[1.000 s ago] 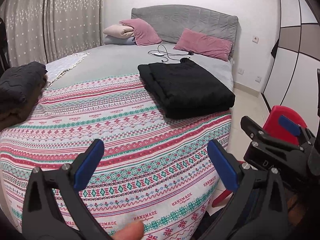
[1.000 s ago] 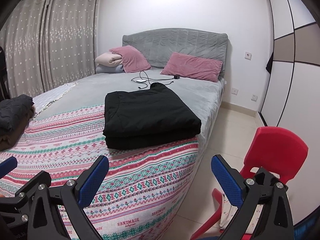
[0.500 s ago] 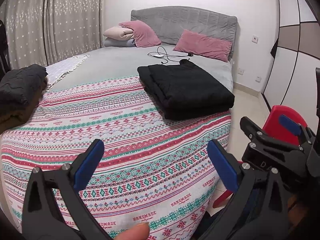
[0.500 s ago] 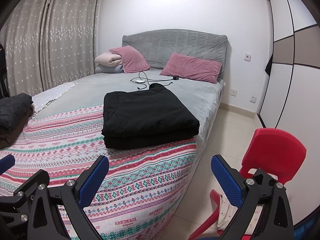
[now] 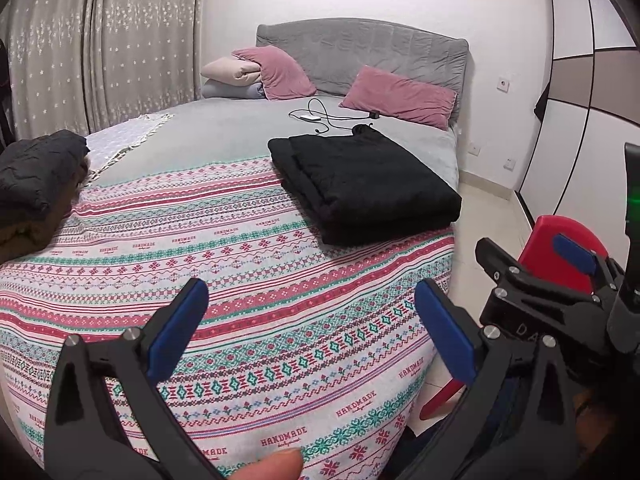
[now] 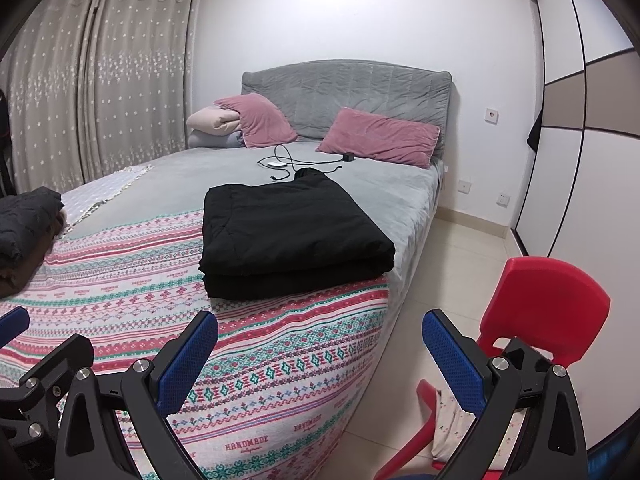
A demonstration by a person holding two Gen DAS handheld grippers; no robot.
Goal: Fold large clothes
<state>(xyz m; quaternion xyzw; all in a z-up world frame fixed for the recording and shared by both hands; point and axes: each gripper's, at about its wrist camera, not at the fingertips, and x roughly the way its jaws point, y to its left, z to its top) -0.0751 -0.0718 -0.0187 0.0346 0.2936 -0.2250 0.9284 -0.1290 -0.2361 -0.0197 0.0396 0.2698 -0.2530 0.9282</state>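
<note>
Left wrist view takes in more of the near left side of the bed: the dark grey quilted bundle [image 5: 38, 176] on the far left sits large there, while the right wrist view catches only its edge [image 6: 28, 220]. A fingertip [image 5: 276, 465] pokes in at the bottom of the left view alone. The left gripper [image 5: 310, 330] hangs over the patterned blanket [image 5: 240, 280] with its blue pads wide apart and nothing between them. On that blanket the word "HANDMADE" repeats in red along the stripes, readable in both views.

Moving right, the folded black garment [image 5: 360, 184] lies flat on the right half of the bed, straddling the far edge of the blanket and the grey sheet [image 5: 224, 136]. Beyond it a white charger and cable [image 6: 280, 164] lie near two pink pillows [image 6: 380, 136].

Further right, the right gripper [image 6: 320, 354] is spread open too, empty. Only its view shows the whole red plastic chair [image 6: 552, 304] on the floor; the left view sees just a piece of it behind the right gripper [image 5: 560, 276].
</note>
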